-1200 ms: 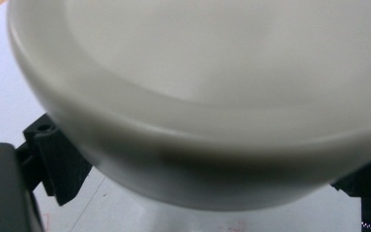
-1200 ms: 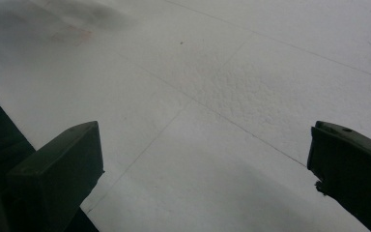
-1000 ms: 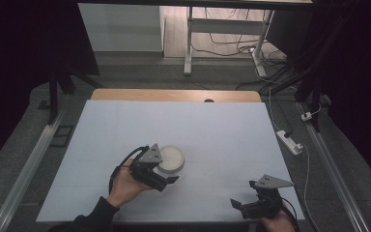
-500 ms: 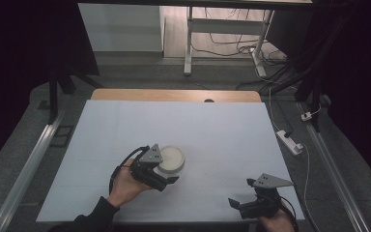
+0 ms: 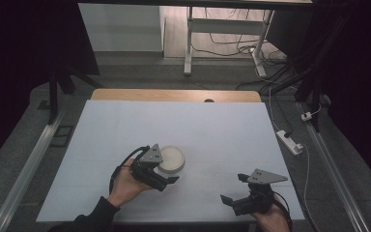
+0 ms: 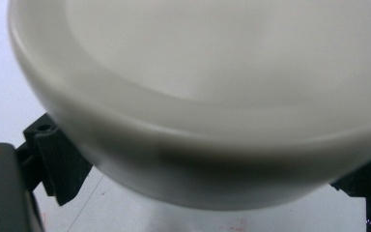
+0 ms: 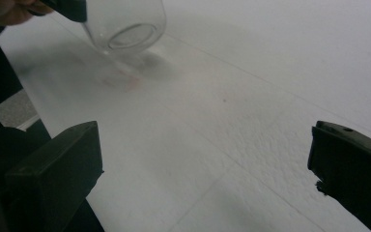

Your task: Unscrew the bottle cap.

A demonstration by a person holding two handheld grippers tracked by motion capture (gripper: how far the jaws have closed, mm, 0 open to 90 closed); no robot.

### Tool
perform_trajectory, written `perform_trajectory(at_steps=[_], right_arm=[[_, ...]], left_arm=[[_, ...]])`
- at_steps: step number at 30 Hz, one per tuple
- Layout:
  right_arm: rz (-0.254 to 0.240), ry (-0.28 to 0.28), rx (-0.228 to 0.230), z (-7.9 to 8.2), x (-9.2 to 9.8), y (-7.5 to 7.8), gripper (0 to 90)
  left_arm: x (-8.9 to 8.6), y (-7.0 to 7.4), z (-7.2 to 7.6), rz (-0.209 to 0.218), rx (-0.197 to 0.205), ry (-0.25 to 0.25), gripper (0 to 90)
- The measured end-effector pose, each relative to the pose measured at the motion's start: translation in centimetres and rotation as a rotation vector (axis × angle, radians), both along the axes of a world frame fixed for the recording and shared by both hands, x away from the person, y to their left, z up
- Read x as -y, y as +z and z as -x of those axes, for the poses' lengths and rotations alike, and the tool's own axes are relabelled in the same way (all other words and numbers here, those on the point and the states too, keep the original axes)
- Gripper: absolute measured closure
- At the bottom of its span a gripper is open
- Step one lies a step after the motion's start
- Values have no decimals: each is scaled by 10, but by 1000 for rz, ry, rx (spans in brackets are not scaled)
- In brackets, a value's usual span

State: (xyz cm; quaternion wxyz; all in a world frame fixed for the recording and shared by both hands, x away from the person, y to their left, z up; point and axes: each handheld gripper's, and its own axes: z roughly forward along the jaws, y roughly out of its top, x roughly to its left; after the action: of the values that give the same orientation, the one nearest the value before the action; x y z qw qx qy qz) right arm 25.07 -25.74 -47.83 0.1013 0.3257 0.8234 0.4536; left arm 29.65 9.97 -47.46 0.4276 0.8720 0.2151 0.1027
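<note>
white-topped table (image 5: 212, 125) with wooden far edge, grey carpet floor (image 5: 24, 145), power strip (image 5: 290, 141), dark surroundings

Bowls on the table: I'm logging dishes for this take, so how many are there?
1. The white bowl sits near the middle of the table, between the left gripper jaws.

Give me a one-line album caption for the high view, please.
At a white table, the left gripper meets a pale round bowl while the right gripper waits open nearby.
</note>
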Motion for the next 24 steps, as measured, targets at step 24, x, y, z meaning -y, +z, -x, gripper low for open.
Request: perform_trajectory(at_steps=[24], right_arm=[[-26,158,19,-15,-50,20,0]], left_arm=[[-1,1,-1,2,-2,-2,78]])
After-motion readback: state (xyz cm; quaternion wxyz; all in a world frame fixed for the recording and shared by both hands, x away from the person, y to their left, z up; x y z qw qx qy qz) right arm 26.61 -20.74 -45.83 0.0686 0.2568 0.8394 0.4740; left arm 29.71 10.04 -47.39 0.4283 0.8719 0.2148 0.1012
